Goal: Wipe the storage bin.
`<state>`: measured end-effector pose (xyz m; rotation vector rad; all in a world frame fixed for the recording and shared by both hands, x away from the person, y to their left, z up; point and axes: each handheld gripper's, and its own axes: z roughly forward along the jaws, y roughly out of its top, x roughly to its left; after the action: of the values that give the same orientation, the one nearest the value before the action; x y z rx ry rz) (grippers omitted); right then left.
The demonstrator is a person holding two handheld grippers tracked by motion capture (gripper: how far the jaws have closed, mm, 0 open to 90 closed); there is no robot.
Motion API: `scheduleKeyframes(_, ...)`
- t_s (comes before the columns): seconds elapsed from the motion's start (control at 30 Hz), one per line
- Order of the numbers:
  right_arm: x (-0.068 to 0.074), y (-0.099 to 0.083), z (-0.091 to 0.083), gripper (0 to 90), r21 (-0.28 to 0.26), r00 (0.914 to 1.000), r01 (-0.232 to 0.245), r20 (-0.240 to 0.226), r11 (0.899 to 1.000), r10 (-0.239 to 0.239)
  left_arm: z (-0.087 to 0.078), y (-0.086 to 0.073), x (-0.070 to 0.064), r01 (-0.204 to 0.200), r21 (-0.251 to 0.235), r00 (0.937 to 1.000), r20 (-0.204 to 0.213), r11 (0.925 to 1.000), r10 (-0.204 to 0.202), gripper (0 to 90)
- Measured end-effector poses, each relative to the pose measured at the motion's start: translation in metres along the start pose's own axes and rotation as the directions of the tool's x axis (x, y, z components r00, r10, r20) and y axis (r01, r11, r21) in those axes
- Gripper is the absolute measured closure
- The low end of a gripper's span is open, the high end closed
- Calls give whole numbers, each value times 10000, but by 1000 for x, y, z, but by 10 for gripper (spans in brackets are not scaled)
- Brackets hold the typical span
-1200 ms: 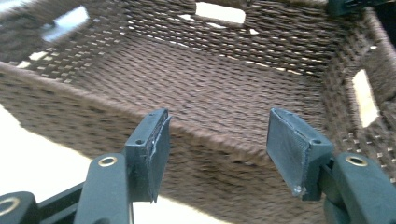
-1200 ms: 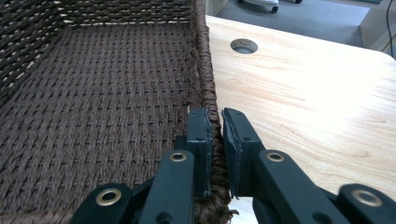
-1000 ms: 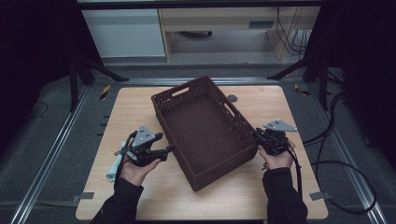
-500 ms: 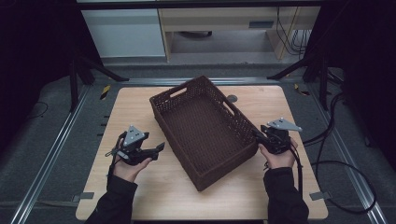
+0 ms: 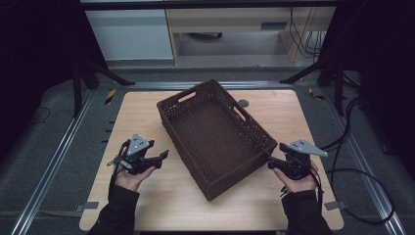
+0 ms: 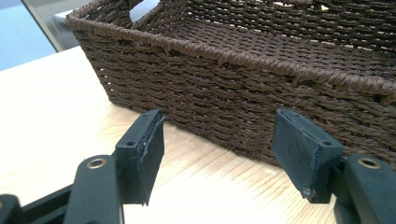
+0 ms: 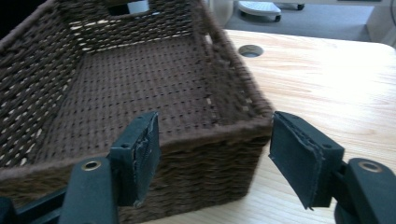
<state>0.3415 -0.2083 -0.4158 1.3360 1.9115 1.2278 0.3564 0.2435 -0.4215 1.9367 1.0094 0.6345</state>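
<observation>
High view: the woven basket [image 5: 215,134] is sitting askew mid-table [image 5: 147,112] between my left gripper [image 5: 164,155] and right gripper [image 5: 268,160]. Left gripper view: my jaws are gaping, empty, facing its side wall (not touching). Right gripper view: my jaws are spreading wide around the basket's near corner.

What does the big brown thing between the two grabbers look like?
On the pale wooden table, look in the middle: a dark brown woven basket sits there slanted. It is rectangular and empty, with handle slots in its ends, and lies between the left gripper and right gripper.
</observation>
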Motion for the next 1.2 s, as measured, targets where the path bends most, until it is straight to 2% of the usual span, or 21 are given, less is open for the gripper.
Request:
scheduleKeyframes(0.1, 6, -1, 4, 314, 27, 9999, 98, -33, 9999, -97, -2, -1, 2, 7, -284, 9999, -161, 9996, -11, 318)
scheduleKeyframes(0.23, 11, -1, 12, 300, 38, 9997, -212, -114, 9998, 212, -5, -4, 9, 247, -704, 9994, -207, 9972, -262, 358)
scheduleKeyframes(0.33, 13, -2, 16, 283, 14, 9999, -137, 83, 9999, 137, -4, -6, 13, 500, -539, 9981, -334, 9973, -518, 359)
scheduleKeyframes(0.43, 12, 0, 18, 302, 32, 9996, -116, 275, 9999, 115, -3, -7, 14, 475, -353, 9976, -488, 9982, -492, 358)
scheduleKeyframes(0.6, 7, 2, 25, 306, -17, 9987, 52, 511, 10000, -51, -5, -5, 17, 482, -525, 9954, -802, 9975, -523, 351)
scheduleKeyframes(0.7, 3, 5, 33, 296, -24, 9973, 39, 738, 10000, -37, -5, -5, 20, 581, -513, 9947, -821, 9970, -622, 348)
scheduleKeyframes(0.8, 2, 8, 35, 293, 120, 9965, 88, 829, 9999, -98, -4, -7, 24, 939, -435, 9921, -792, 9946, -971, 349)
scheduleKeyframes(0.87, 5, 10, 34, 272, 64, 9973, 139, 726, 9999, -144, -4, -7, 27, 1034, -366, 9912, -792, 9940, -1060, 349)
scheduleKeyframes(0.97, 10, 6, 32, 287, 122, 9980, 233, 592, 9997, -240, -6, -6, 29, 906, -548, 9925, -778, 9944, -947, 348)
scheduleKeyframes(1.0, 10, 5, 33, 291, 120, 9975, 251, 660, 9996, -259, -6, -5, 30, 1011, -569, 9918, -729, 9932, -1051, 348)
scheduleKeyframes(1.03, 8, 7, 34, 313, 142, 9972, 247, 707, 9996, -257, -6, -4, 30, 1116, -551, 9913, -643, 9922, -1151, 349)
scheduleKeyframes(1.2, 1, 10, 37, 387, 145, 9959, 254, 867, 9996, -265, -1, -4, 30, 1001, -314, 9925, -679, 9945, -1021, 349)
